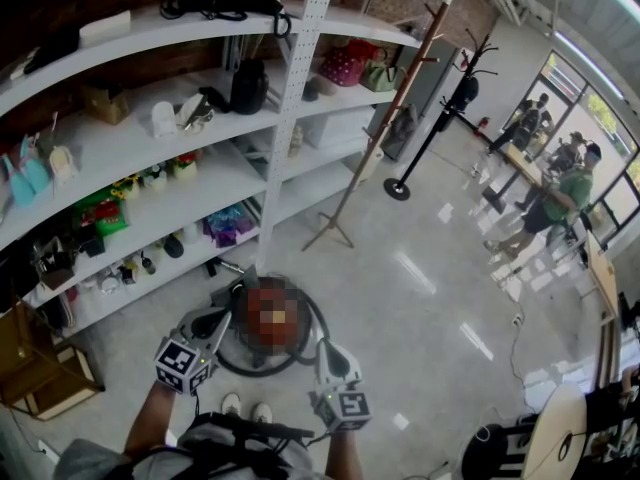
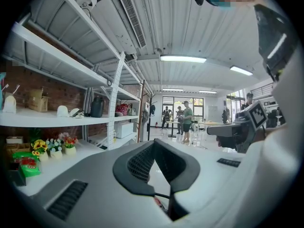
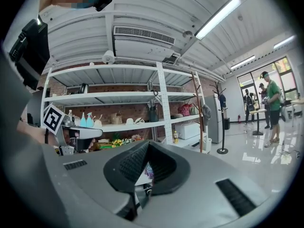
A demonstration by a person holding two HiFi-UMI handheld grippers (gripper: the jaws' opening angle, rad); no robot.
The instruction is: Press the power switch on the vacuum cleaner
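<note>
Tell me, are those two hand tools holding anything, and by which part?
Nothing: the left gripper and the right gripper are both empty, near the vacuum cleaner.

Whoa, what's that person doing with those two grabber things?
A person stands over a vacuum cleaner on the floor by the shelves, with a gripper in each hand. The left gripper and right gripper hover above it, jaws together and holding nothing. Neither seems to touch the vacuum cleaner, so its switch is not yet pressed.
</note>
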